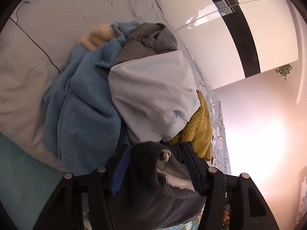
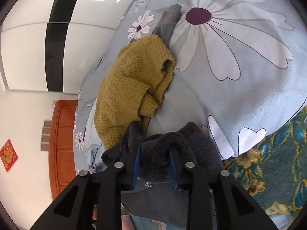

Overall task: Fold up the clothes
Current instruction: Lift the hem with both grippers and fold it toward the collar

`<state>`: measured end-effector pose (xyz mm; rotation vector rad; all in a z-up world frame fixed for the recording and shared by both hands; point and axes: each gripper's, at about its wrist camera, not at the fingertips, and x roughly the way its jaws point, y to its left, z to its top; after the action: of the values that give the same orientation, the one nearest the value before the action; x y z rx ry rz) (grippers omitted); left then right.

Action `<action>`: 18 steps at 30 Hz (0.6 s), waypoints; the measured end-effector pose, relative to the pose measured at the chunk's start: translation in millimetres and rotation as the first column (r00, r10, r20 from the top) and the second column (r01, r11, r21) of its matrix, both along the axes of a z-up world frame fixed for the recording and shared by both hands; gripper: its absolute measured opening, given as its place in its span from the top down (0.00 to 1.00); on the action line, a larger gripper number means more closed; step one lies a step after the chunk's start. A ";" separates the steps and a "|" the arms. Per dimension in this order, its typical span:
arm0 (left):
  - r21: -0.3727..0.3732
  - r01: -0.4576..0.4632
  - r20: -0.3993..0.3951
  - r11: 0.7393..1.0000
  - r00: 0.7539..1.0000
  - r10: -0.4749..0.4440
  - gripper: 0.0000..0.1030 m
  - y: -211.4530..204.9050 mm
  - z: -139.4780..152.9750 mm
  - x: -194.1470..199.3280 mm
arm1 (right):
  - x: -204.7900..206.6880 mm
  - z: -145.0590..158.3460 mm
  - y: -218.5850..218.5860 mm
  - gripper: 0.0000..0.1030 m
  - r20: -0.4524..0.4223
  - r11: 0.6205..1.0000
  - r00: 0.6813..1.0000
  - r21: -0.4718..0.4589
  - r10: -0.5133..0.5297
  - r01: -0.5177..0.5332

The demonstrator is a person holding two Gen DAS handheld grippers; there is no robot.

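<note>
Fleece point(image 1: 153, 164), dark grey and plush with a frayed edge, lies between the left gripper point(image 1: 156, 165)'s blue ribbed pads point(image 1: 120, 169), jaws apart, not pressing. The right gripper point(image 2: 155, 165) points down at the same fleece point(image 2: 172, 149), bunched between its slightly parted jaws. Beyond: a mustard knit point(image 2: 126, 88), blue towelling point(image 1: 80, 103), pale jersey point(image 1: 151, 88) heaped on a floral sheet point(image 2: 239, 61). No readable writing

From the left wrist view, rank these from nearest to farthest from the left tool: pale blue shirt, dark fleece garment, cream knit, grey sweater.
1. Dark fleece garment, between the left tool's fingers.
2. Pale blue shirt, just beyond, centre.
3. Grey sweater, behind the shirt, top of the pile.
4. Cream knit, far left; close to the sweater, hard to separate.
</note>
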<state>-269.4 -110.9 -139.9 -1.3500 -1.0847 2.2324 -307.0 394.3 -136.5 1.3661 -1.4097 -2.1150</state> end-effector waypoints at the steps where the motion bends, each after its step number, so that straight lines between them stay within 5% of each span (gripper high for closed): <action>1: -0.043 -0.009 -0.014 0.999 1.000 0.009 0.37 -1.3 4.2 11.6 | 3.8 6.9 -1.9 0.54 -0.024 1.000 1.000 0.019 0.018 -0.018; 5: -0.170 -0.029 0.028 0.985 0.999 0.034 0.34 -6.4 -7.4 57.7 | 41.3 27.6 4.3 0.42 -0.083 0.991 0.996 0.132 0.034 -0.023; 8: -0.139 -0.023 0.120 0.990 0.992 0.040 0.34 -5.5 -45.4 99.0 | 86.9 15.3 18.3 0.40 -0.052 0.985 0.998 0.168 -0.017 0.025; 13: 0.009 -0.039 0.239 0.999 0.970 0.036 0.34 10.1 -106.3 133.3 | 147.4 -40.2 13.8 0.37 0.053 0.994 0.995 0.072 -0.084 0.080; 18: -0.002 -0.062 0.226 0.998 0.972 0.061 0.34 22.1 -124.6 124.7 | 153.0 -74.8 -4.2 0.37 0.067 0.995 0.992 0.010 -0.102 0.102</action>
<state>-144.7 -88.8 -264.5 -1.6211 -1.2221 2.1550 -154.0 390.1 -211.4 1.4088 -1.5311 -2.1568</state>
